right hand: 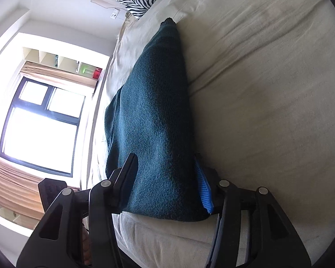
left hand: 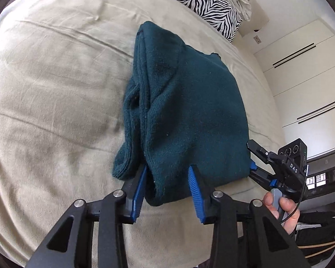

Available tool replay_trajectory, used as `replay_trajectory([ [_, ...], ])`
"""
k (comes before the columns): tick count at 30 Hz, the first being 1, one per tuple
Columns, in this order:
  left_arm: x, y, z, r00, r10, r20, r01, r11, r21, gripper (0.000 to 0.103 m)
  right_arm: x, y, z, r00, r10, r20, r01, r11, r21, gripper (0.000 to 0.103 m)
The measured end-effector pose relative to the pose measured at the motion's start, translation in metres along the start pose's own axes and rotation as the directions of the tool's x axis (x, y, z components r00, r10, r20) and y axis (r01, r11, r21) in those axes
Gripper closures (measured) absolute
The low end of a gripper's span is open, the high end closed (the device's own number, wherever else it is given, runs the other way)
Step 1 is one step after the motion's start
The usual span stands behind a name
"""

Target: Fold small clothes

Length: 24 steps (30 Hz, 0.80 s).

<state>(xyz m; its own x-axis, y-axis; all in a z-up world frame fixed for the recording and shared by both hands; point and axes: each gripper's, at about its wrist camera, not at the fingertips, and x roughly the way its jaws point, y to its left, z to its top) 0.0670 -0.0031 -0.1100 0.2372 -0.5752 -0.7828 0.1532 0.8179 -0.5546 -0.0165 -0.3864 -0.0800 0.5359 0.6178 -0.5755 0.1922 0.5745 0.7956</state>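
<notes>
The dark green sweater [left hand: 185, 102] lies on the beige bed [left hand: 55, 89], already folded into a thick, roughly rectangular bundle of several layers; its far end points toward the zebra pillow [left hand: 203, 2] at the head of the bed, and a ribbed cuff or hem bulges out on the side of the sweater away from the wardrobe [left hand: 301, 78]. We judge the folding of this piece nearly done; what is left seems to be a last fold or setting the bundle down and squaring it, though we cannot tell which.

At the sweater's near edge our left gripper [left hand: 167, 176] straddles one corner, its blue pads on either side of the thick cloth; the jaws stand partly apart, and we cannot tell whether they press the fabric or only flank it. Our right gripper [right hand: 165, 174] takes the other near corner, with the sweater filling the gap between its fingers; here too, whether it pinches or rests loose is unclear. Both grippers tilt downward toward the sweater, side by side along its near edge; beside the sweater, in the left wrist view, our right hand [left hand: 281, 207] wraps the handle of its gripper.
</notes>
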Motion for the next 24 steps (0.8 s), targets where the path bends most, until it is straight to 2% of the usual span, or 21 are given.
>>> replay_trajectory([
  [1, 0.002, 0.003, 0.000, 1.000, 0.004, -0.003, -0.004, 1.000, -0.006, 0.071, 0.002, 0.001, 0.000, 1.000, -0.001, -0.001, 0.001, 1.000, -0.003, 0.053],
  [3, 0.006, 0.009, 0.003, 1.000, -0.022, -0.007, 0.022, 1.000, -0.021, 0.088, 0.004, 0.002, -0.001, 1.000, -0.005, -0.003, 0.005, 1.000, -0.010, 0.053],
  [6, 0.006, 0.014, 0.008, 0.999, -0.049, 0.000, 0.049, 0.998, -0.040, 0.095, 0.007, 0.011, -0.004, 0.999, -0.049, -0.013, 0.048, 0.997, -0.066, 0.056],
  [8, -0.002, 0.010, 0.015, 0.998, -0.053, 0.029, 0.054, 0.998, -0.024, 0.096, 0.008, 0.019, -0.005, 0.996, -0.085, -0.012, 0.084, 0.991, -0.108, 0.069],
  [11, -0.027, 0.003, 0.023, 0.993, -0.060, 0.098, 0.060, 0.998, 0.002, 0.097, 0.009, 0.021, -0.006, 0.996, -0.086, -0.011, 0.084, 0.991, -0.106, 0.069],
  [13, -0.044, -0.001, 0.028, 0.988, -0.044, 0.148, 0.039, 0.999, 0.036, 0.097, 0.014, 0.021, -0.009, 0.995, -0.097, -0.019, 0.094, 0.989, -0.117, 0.069],
  [15, -0.039, 0.006, 0.030, 0.990, -0.029, 0.135, 0.024, 0.999, 0.043, 0.097, 0.022, 0.017, -0.011, 0.991, -0.130, -0.030, 0.125, 0.985, -0.118, 0.069],
  [18, 0.004, 0.039, 0.019, 1.000, 0.004, 0.030, -0.004, 1.000, -0.015, 0.096, 0.026, 0.014, -0.011, 0.988, -0.152, -0.033, 0.147, 0.981, -0.123, 0.070],
  [21, 0.004, 0.059, 0.011, 0.994, -0.069, 0.088, 0.076, 0.994, -0.073, 0.094, 0.019, 0.020, -0.008, 0.978, -0.199, -0.055, 0.189, 0.970, -0.155, 0.065],
  [23, -0.003, 0.052, 0.012, 0.994, -0.050, 0.099, 0.054, 0.998, -0.034, 0.095, 0.002, 0.031, -0.002, 0.959, -0.282, -0.005, 0.277, 0.945, -0.171, 0.061],
  [24, -0.005, 0.049, 0.012, 0.995, -0.037, 0.098, 0.039, 0.999, -0.014, 0.095, -0.008, 0.042, 0.002, 0.954, -0.297, 0.039, 0.299, 0.935, -0.191, 0.061],
])
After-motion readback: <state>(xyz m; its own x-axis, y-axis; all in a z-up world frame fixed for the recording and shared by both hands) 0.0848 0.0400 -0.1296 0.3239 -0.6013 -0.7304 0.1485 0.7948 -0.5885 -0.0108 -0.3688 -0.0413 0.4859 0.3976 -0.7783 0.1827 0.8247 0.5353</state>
